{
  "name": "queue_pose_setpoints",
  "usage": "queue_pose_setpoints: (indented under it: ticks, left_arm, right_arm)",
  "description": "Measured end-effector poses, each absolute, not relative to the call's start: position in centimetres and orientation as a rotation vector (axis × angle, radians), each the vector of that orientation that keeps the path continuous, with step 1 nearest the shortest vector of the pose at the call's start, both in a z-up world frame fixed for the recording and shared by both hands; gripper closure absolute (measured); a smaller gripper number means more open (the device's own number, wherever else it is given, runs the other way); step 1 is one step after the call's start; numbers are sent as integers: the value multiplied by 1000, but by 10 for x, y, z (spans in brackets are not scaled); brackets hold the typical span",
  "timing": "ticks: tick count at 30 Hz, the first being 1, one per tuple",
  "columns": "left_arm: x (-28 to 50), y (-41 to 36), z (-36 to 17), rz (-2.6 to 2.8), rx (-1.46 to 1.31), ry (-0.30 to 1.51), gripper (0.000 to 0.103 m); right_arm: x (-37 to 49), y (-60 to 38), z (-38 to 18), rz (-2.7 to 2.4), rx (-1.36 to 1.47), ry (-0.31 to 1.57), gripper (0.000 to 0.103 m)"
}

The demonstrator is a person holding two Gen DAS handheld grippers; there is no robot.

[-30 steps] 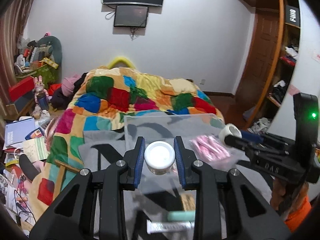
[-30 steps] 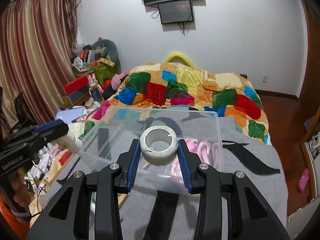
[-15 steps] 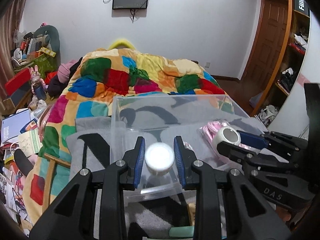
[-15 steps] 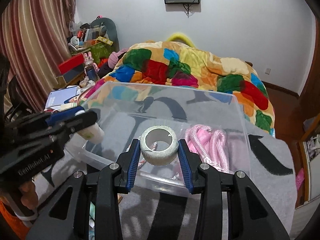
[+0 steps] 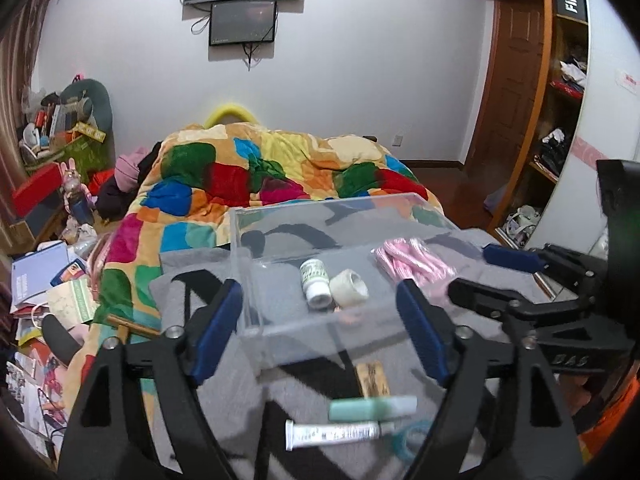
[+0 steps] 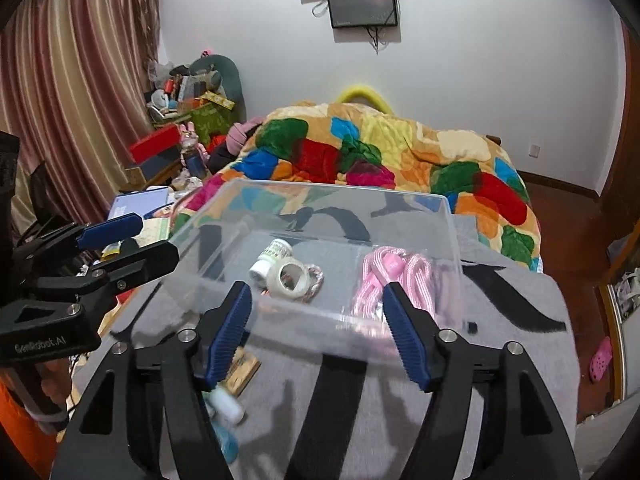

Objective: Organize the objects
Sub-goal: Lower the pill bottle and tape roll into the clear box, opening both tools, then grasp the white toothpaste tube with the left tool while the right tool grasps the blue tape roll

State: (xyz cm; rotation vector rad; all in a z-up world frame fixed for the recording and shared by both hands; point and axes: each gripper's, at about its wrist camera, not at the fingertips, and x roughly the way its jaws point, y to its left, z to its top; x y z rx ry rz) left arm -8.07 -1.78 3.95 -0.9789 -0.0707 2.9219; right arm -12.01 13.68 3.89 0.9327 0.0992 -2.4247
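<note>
A clear plastic bin (image 5: 256,248) (image 6: 448,216) sits on a grey blanket with black marks. Inside lie a white pill bottle (image 5: 315,282) (image 6: 268,258), a roll of white tape (image 5: 349,286) (image 6: 289,278) touching it, and a pink rope bundle (image 5: 412,262) (image 6: 394,276). My left gripper (image 5: 320,330) is open and empty, just before the bin's near wall. My right gripper (image 6: 316,326) is open and empty at the near wall too. Each gripper shows in the other's view, the right (image 5: 496,276) and the left (image 6: 124,244).
On the blanket in front of the bin lie a mint-green tube (image 5: 370,406), a white tube (image 5: 334,434) and a small brown card (image 5: 372,380) (image 6: 242,372). A multicoloured quilt (image 5: 256,176) covers the bed behind. Clutter (image 5: 48,264) fills the floor at left; shelves (image 5: 560,92) stand at right.
Both grippers opened and pulled back from over the bin. The pill bottle left my left gripper and the tape roll left my right; both now lie in the bin.
</note>
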Motion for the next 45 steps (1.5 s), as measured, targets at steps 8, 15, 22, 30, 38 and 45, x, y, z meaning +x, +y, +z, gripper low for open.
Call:
queue_pose_setpoints:
  ticks: [8,15,22,30,38,45]
  left_arm:
    - [-46,-22,16,2885,-1080,-38,21]
    - [-32,-19,-22,2815,-1191,35,20]
    - [-51,-10,-51,2681,-1246,119,20]
    - [-56,2,-59,2567,-1257,108,40]
    - [-26,8,-58,2584,-1255,125,71]
    - [-13,6,-51,2665,-1229,79,87]
  right_arm:
    - [-64,142,32,-2411,875,140,31]
    - [-37,133,-5,-2295,974,120,31]
    - [-34,116,-42,-2196,1060,162,45]
    - [-30,114,-47,-2189,1039,205,67]
    - [-26,138,-44,-2238,1055,175,67]
    - [-29,158,-32,-2288,1039,100,67]
